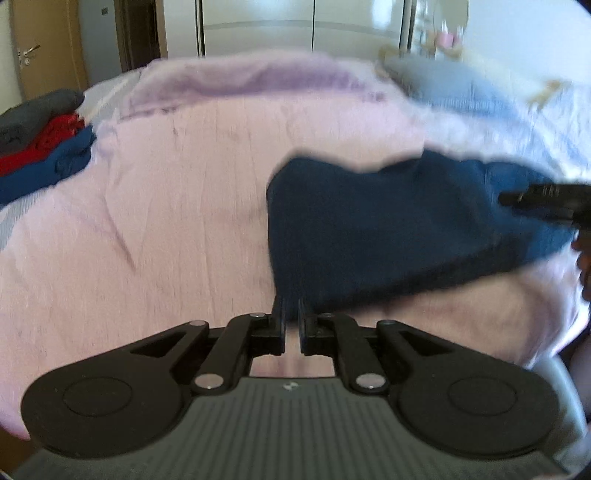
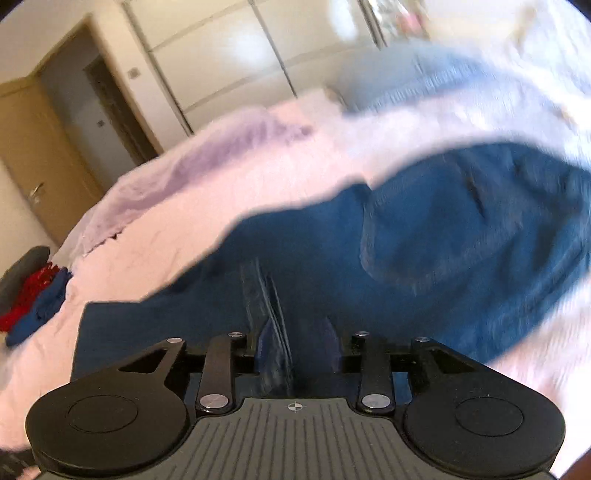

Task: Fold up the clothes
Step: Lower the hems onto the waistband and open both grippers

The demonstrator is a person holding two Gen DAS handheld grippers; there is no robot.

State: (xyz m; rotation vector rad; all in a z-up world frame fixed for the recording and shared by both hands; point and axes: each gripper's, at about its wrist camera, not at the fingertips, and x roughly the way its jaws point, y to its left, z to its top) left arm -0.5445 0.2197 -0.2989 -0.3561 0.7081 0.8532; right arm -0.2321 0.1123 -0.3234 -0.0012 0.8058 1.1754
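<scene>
Navy cloth (image 1: 388, 229), a dark blue garment, lies spread on the pink bedspread (image 1: 177, 206) of a bed, right of the bed's middle as the left wrist camera sees it; the right wrist view shows a lighter blue fold (image 2: 480, 229) lying over its far right part. The left tongs (image 1: 292, 317) sit at the garment's near left corner, their jaws drawn narrow with only a thin slit between them; blur hides whether any cloth is pinched there. The right tongs (image 2: 295, 347) hang over the garment's near edge with their jaws partly apart and a ridge of the navy cloth (image 2: 273, 306) running up between them, the pads not seen pressing on it. In the left wrist view the right tongs (image 1: 517, 199) reach in from the right edge above the cloth. A pale blue garment (image 1: 443, 85) lies on the bed at the far right. A stack of folded clothes (image 1: 40, 147), grey over red over blue, sits at the bed's far left edge. White wardrobe doors (image 1: 303, 26) stand beyond the bed, a wooden door (image 1: 37, 48) at far left.
</scene>
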